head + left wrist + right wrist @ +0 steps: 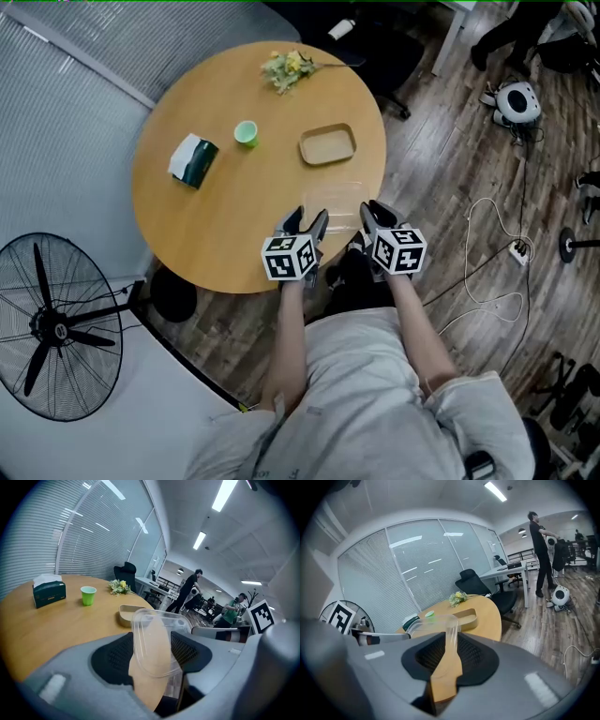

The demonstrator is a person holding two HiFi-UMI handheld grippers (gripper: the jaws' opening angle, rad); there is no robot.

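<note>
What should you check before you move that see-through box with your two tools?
1. Left tool has the clear box: the box's near end sits between its jaws, which close on it. Ok.
2. Right tool has the box too: the thin rim stands between its jaws. Ok.
3. Box is over the table: yes, close to the near edge. Ok.
4. Tan tray ahead is bare and apart from the box. Ok.
5. Green cup and tissue box are out of the way, off to the left. Ok.
6. Box is held level: cannot tell.
</note>
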